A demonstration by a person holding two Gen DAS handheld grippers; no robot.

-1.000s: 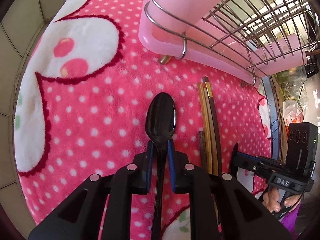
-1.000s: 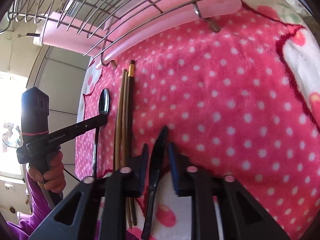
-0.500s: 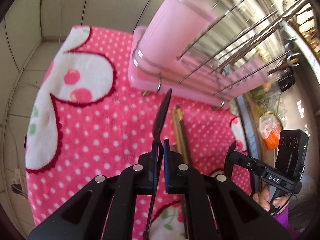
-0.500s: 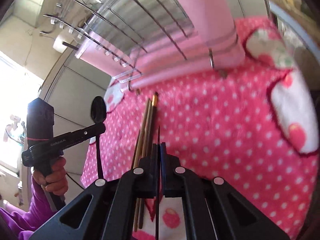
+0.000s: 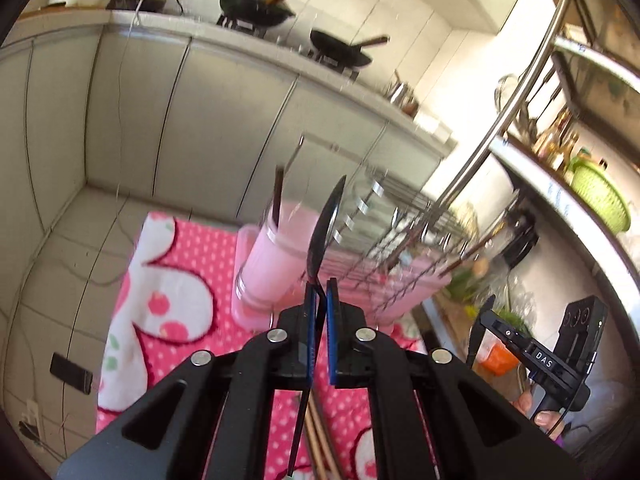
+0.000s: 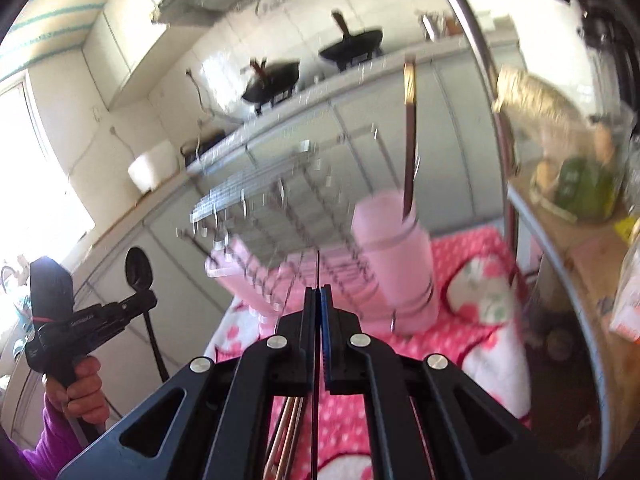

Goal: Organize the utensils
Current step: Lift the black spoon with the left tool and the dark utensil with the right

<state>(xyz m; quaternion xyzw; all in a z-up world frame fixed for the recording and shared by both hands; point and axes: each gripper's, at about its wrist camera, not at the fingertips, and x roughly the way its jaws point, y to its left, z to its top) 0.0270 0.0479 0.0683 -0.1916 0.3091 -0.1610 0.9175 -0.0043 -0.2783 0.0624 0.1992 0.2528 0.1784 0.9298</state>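
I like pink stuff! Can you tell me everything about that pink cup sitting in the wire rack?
The pink cup is a tall, frosted tumbler that looks like plastic, a bit blurry here. It stands upright, tilted only by the lens, at one end of the wire rack, held by metal rings around its lower part. One dark chopstick with a gold tip already stands inside, leaning on the rim. Below is the pink polka-dot cloth. Neither tool touches the cup.

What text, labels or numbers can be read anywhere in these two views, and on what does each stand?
"DAS": white letters on the body of the right gripper, in the left wrist view.
White lettering on the side of the left gripper, in the right wrist view: too blurred to read.
Labels on the shelf packages: unreadable.
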